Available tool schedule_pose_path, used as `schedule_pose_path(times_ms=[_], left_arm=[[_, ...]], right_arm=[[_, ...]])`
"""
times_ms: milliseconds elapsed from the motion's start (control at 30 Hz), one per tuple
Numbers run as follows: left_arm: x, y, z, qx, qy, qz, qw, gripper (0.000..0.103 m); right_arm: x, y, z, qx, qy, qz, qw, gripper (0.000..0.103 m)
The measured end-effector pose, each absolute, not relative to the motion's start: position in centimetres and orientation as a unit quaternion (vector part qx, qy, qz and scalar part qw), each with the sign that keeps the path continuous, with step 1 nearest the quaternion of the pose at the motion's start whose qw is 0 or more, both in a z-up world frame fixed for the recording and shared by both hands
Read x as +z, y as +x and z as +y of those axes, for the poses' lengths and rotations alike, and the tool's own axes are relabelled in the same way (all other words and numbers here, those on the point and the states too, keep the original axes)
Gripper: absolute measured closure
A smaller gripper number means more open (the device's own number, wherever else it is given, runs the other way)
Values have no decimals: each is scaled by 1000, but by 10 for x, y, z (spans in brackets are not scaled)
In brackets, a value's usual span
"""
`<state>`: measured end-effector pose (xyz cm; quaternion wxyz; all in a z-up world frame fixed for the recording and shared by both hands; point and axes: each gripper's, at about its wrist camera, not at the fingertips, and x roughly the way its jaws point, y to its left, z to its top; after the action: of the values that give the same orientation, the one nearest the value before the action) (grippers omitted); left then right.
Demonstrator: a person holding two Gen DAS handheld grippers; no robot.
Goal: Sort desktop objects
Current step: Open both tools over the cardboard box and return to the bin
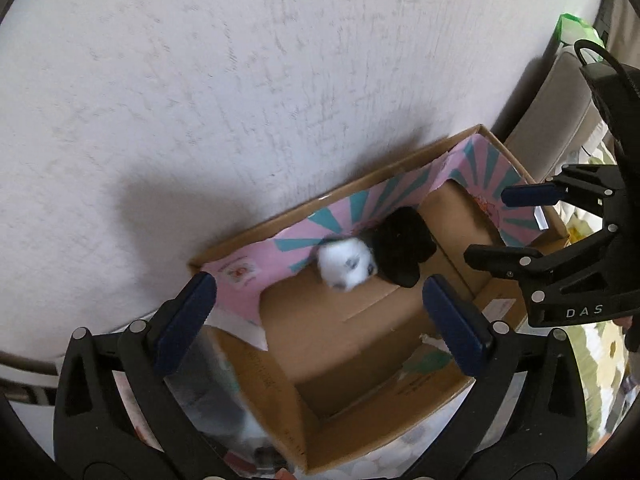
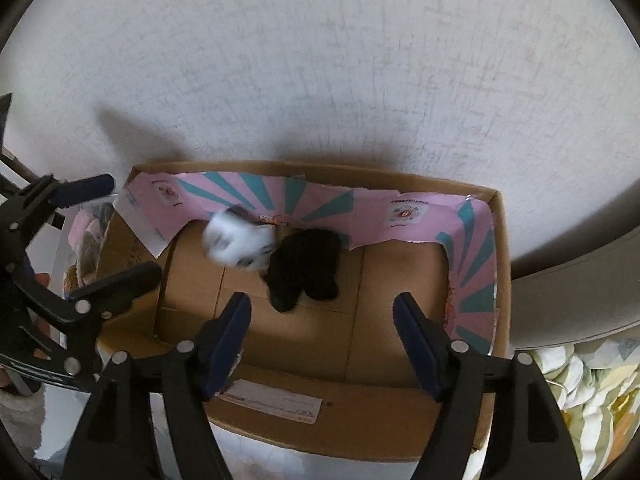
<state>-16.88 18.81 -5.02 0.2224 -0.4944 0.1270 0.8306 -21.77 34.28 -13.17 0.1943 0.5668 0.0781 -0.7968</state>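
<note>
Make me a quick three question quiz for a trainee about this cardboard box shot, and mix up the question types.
1. True or false: the left tongs are shut on the white fluffy toy.
2. Multiple choice: the black fuzzy toy lies A) on the floor of the open brown cardboard box, B) on the white textured wall, C) between the right tongs' pads.
3. Fill in: the pink paper liner along the box walls has rays coloured ____.

Key: 1 false, both pairs of tongs are open and hold nothing; 2 A, touching the white toy; 3 teal.
</note>
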Motion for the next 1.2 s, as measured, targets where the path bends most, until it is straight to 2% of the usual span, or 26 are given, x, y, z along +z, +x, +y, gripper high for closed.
schedule_pose_path(times_ms=[200, 600, 933, 1200], left_arm=[[-39, -164, 178, 845, -471, 128, 219, 0], [4, -132, 108, 862, -450, 90, 213, 0], [31, -90, 23, 890, -419, 48, 171, 0], [15, -46, -46, 899, -418, 3, 127, 0]], right_arm=[[-120, -213, 328, -806, 554, 105, 181, 33], [-75, -176, 304, -825, 523, 84, 196, 33], [-44, -117, 250, -834, 476, 88, 263, 33], [-64, -69, 201, -819, 459, 107, 328, 33]])
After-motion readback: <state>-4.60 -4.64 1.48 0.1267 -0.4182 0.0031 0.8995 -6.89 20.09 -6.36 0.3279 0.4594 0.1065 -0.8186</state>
